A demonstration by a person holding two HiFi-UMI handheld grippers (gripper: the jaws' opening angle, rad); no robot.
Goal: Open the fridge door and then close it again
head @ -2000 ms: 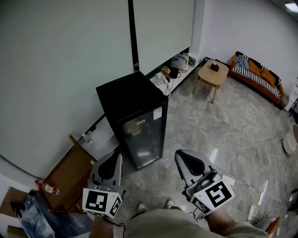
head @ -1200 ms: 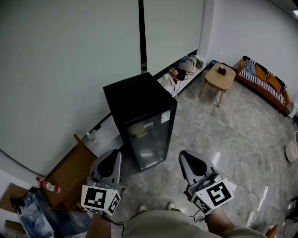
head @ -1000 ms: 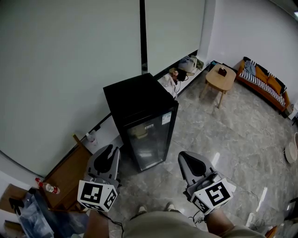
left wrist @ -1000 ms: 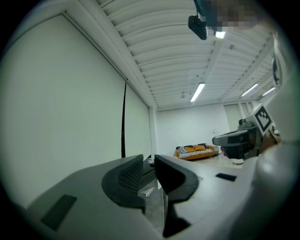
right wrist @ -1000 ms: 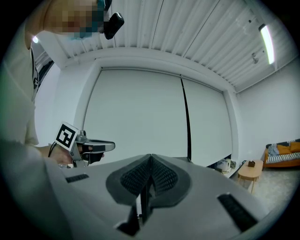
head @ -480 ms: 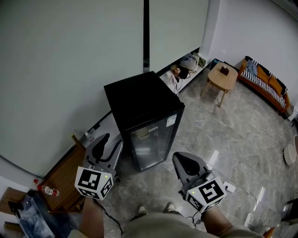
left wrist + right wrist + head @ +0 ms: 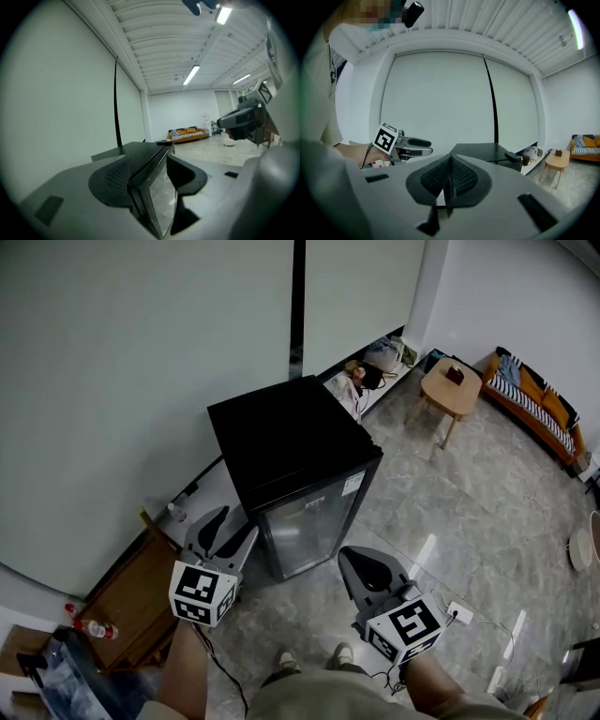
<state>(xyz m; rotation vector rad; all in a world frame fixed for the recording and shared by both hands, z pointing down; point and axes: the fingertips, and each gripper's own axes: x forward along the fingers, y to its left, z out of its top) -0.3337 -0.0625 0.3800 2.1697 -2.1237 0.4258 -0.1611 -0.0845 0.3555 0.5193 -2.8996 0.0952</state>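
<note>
A black mini fridge (image 7: 281, 432) with a glass door (image 7: 307, 524) stands against the pale wall, its door closed. My left gripper (image 7: 236, 524) is at the fridge's front left corner. In the left gripper view its jaws have just been opening, and the left gripper (image 7: 150, 180) now stands open with the door's edge (image 7: 149, 197) between the pads, a gap showing at the right pad. My right gripper (image 7: 361, 565) hangs in front of the door, apart from it. The right gripper view shows the right gripper (image 7: 449, 180) shut on nothing, with the fridge (image 7: 487, 152) beyond.
A wooden board (image 7: 122, 601) leans at the left, by a bottle (image 7: 89, 627) and clutter. Bags (image 7: 361, 381) lie along the wall behind the fridge. A low wooden table (image 7: 453, 390) and an orange sofa (image 7: 534, 399) stand far right. A power strip (image 7: 457, 613) lies on the tiled floor.
Both grippers have come forward and down toward the fridge. The left gripper's jaws have opened and now straddle the door's left edge. The right gripper has stayed shut.
</note>
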